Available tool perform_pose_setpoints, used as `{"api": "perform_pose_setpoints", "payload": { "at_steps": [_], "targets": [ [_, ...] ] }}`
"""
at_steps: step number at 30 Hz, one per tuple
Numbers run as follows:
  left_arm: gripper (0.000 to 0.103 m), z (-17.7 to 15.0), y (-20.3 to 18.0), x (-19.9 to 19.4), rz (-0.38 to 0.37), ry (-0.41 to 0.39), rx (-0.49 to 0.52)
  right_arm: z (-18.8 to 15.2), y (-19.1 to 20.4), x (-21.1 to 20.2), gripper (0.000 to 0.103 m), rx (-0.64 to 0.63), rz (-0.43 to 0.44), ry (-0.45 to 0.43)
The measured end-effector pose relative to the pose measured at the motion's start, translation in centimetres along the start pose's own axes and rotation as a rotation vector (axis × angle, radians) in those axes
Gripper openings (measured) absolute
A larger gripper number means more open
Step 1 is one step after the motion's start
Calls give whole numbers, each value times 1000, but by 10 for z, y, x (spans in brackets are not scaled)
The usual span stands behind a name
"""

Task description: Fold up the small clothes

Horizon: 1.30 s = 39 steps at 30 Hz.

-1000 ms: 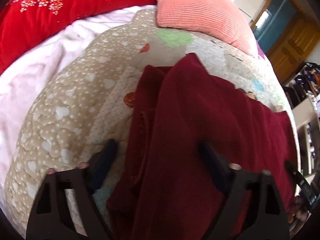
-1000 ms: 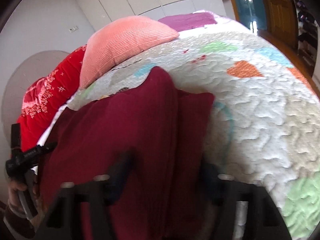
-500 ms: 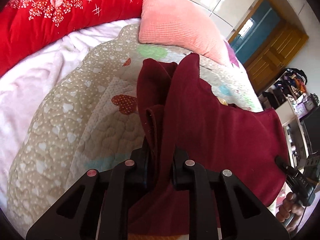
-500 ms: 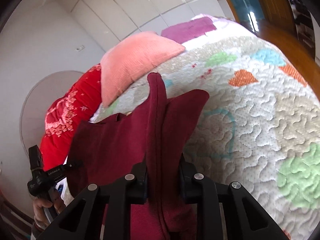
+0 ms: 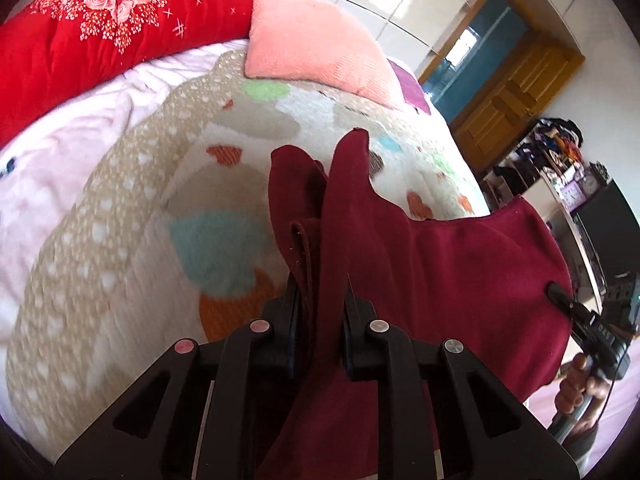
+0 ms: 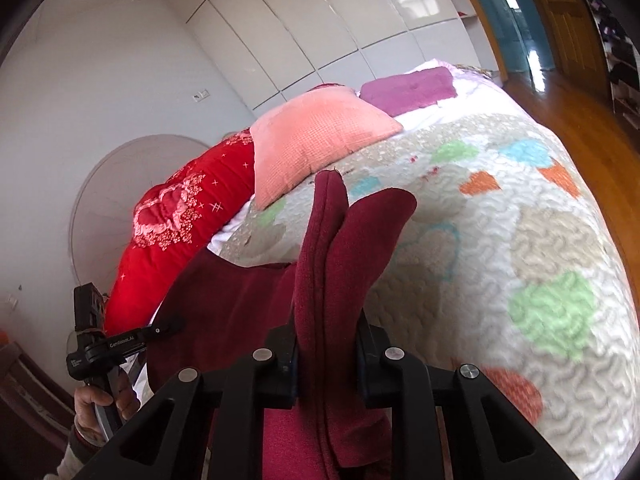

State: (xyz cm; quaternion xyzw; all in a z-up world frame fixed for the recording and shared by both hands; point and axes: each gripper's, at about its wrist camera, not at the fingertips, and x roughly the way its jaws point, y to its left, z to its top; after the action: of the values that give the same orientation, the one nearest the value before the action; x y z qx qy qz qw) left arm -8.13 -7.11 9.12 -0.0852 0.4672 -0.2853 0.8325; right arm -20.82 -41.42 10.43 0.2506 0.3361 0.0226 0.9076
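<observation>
**With both corners pinched, fold barely begun**

While the dark red garment [image 5: 452, 276] hangs stretched btwn the two grippers, it's off the bed at its top edge, w/ bunched folds of cloth sticking up past each set of jaws. Left gripper [image 5: 320, 320] has its jaws closed on one gathered corner; right gripper [image 6: 326, 344] has jaws clamped on the opposite corner, cloth filling the gap. Each wrist view also catches the other gripper at the far end of the cloth, w/ the person's hand [image 5: 576, 388] on its handle.

Progress, as I judge it: pick-up done, garment raised and spread, but no crease made yet – no neat layers visible, lower part out of view so can't tell if it touches the quilt. Left to do: lay it flat or swing one edge over, fold, smooth, set down.

Below lies the heart-pattern quilt [image 6: 520, 240] on the bed; near its head a pink pillow [image 6: 316, 140], a red floral duvet [image 5: 92, 40], a purple cushion [image 6: 408, 88]. Beyond that, white wardrobe panels & a wooden door [image 5: 508, 92]
</observation>
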Motion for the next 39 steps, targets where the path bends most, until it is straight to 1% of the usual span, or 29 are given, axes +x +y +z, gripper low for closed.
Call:
{"api": "perform_pose_setpoints", "payload": {
  "at_steps": [3, 5, 6, 7, 8, 9, 10, 11, 12, 14, 16, 18, 19, 21, 24, 27, 30, 32, 34, 36, 39],
  "targets": [
    [15, -20, -5, 5, 24, 14, 21, -14, -11, -10, 20, 13, -11, 15],
    [15, -30, -3, 15, 63, 30, 19, -25, -23, -9, 20, 38, -41, 41],
    [15, -34, -2, 20, 93, 35, 22, -32, -33, -4, 21, 70, -64, 65],
    [16, -37, 0, 23, 106, 34, 20, -36, -39, -1, 22, 84, -94, 86],
    [17, -39, 2, 24, 107, 35, 13, -41, -45, 5, 24, 82, -159, 118],
    [19, -38, 5, 24, 112, 41, -1, -45, -47, 8, 28, 62, -230, 136],
    [21, -38, 8, 22, 118, 46, -13, -48, -46, 6, 28, 20, -317, 129],
    [21, -37, 9, 20, 124, 44, -20, -48, -43, 2, 28, -15, -366, 110],
    [21, -35, 9, 14, 137, 31, -19, -46, -38, -5, 29, -52, -397, 84],
    [21, -31, 3, 5, 174, -10, -3, -38, -29, -15, 29, -81, -393, 46],
    [22, -25, -6, -3, 187, -54, 19, -31, -18, -21, 29, -111, -342, 17],
    [26, -19, -15, -1, 178, -67, 33, -28, -7, -12, 29, -134, -294, 28],
    [27, -17, -19, 2, 176, -67, 38, -28, -2, -7, 29, -139, -282, 36],
    [27, -13, -29, 13, 179, -56, 56, -29, 9, 17, 29, -166, -276, 62],
    [27, -7, -38, 35, 208, -40, 85, -28, 15, 50, 29, -199, -298, 95],
    [27, 2, -35, 61, 244, -20, 82, -25, 9, 80, 29, -220, -370, 122],
    [27, 11, -22, 83, 289, 1, 53, -18, -7, 96, 31, -194, -424, 130],
    [27, 15, -16, 92, 311, -5, 40, -14, -19, 104, 31, -163, -440, 142],
    [27, 15, -10, 100, 310, -3, 26, -11, -28, 115, 32, -146, -449, 164],
    [27, 14, -10, 104, 318, -11, 34, -12, -34, 124, 35, -153, -452, 158],
    [27, 11, -15, 104, 341, -29, 62, -13, -31, 127, 38, -173, -468, 142]
  ]
}}
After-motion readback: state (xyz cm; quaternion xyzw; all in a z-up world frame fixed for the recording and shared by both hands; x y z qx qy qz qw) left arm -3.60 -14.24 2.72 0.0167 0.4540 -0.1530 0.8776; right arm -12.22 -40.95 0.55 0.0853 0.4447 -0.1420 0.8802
